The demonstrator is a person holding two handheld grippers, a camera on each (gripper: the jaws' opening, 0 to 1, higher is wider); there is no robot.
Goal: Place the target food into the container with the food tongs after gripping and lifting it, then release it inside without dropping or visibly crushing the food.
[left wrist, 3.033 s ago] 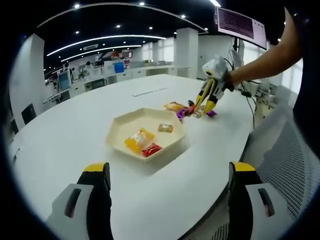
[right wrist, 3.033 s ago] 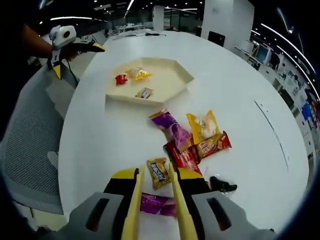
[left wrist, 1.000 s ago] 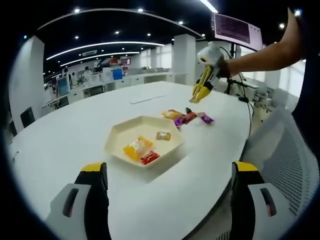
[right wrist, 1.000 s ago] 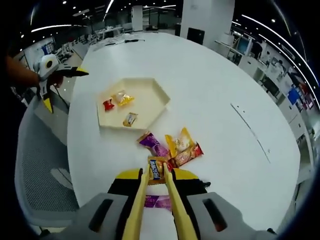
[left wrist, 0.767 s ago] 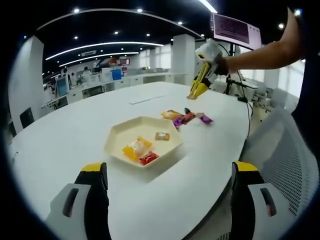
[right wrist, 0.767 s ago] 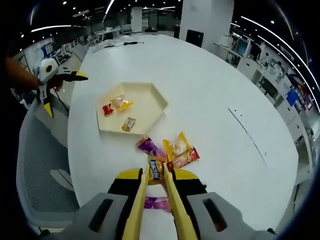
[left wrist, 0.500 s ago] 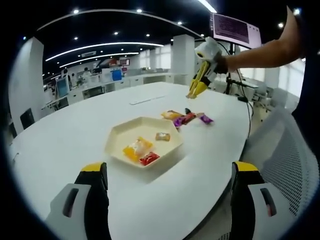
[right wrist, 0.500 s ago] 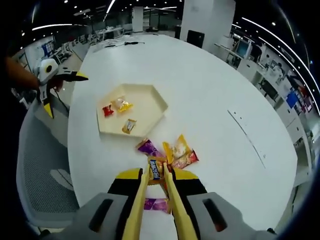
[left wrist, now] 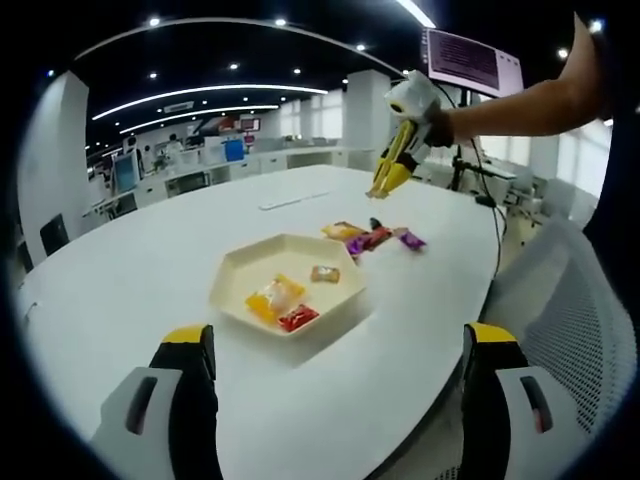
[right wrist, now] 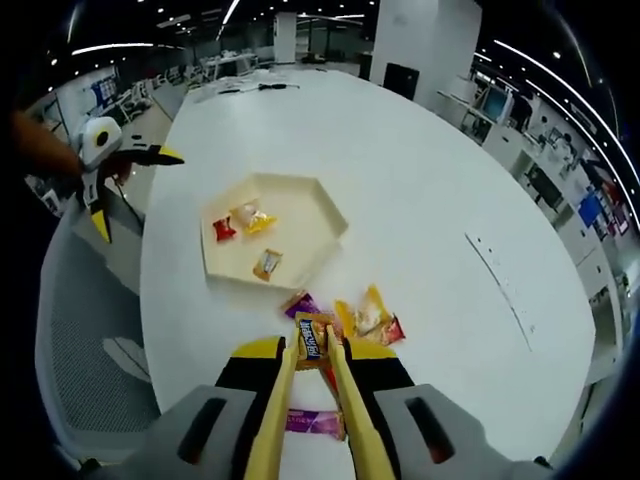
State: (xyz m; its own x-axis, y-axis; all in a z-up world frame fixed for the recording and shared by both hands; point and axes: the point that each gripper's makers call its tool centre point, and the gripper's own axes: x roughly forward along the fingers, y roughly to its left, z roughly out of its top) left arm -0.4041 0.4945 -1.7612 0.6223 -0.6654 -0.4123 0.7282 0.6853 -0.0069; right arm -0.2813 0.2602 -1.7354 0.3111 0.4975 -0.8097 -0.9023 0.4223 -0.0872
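Two yellow tongs (right wrist: 312, 372) in the right gripper (right wrist: 312, 352) are pinching a small orange snack packet (right wrist: 312, 341), raised above the white table (right wrist: 430, 180). Judged light, crinkly and crushable, it is being held across its middle; its dark label is unreadable. Beyond, the hexagonal tray (right wrist: 322, 195) is waiting. The left gripper (left wrist: 335, 345) is standing with jaws apart.

The purple packet (right wrist: 312, 421) lies half behind the tongs (right wrist: 311, 380) — its print is unreadable. The three sweets (left wrist: 285, 300) in the tray (left wrist: 240, 260) are too small to name.
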